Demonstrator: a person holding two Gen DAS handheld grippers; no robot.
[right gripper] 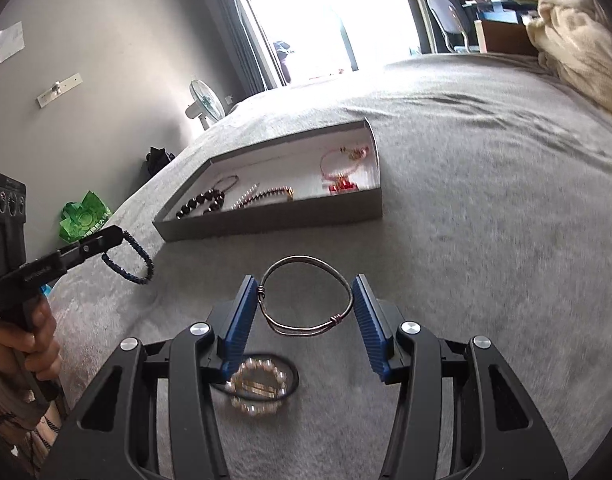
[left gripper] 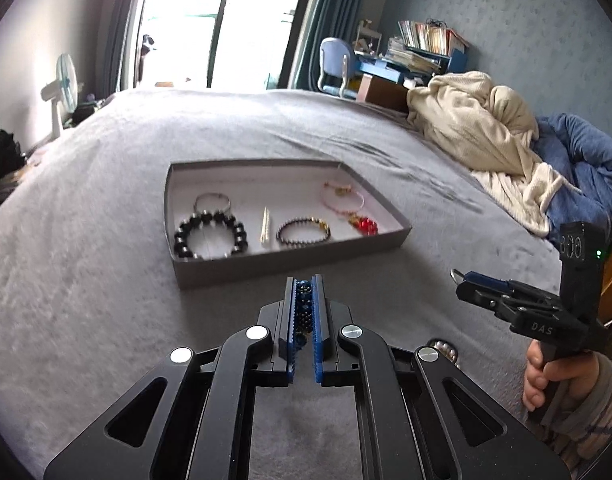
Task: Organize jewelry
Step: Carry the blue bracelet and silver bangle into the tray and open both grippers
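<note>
Your left gripper (left gripper: 304,312) clamps one blue bead bracelet (right gripper: 131,258) above the bed (left gripper: 105,320); the right gripper's (right gripper: 306,312) jaws gape around one wire bangle (right gripper: 306,298) — six pieces in the tray (left gripper: 285,264).

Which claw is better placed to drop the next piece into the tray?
Left, probably. The left claw already grips the blue bracelet near the tray; the right claw is open around the wire bangle.
</note>
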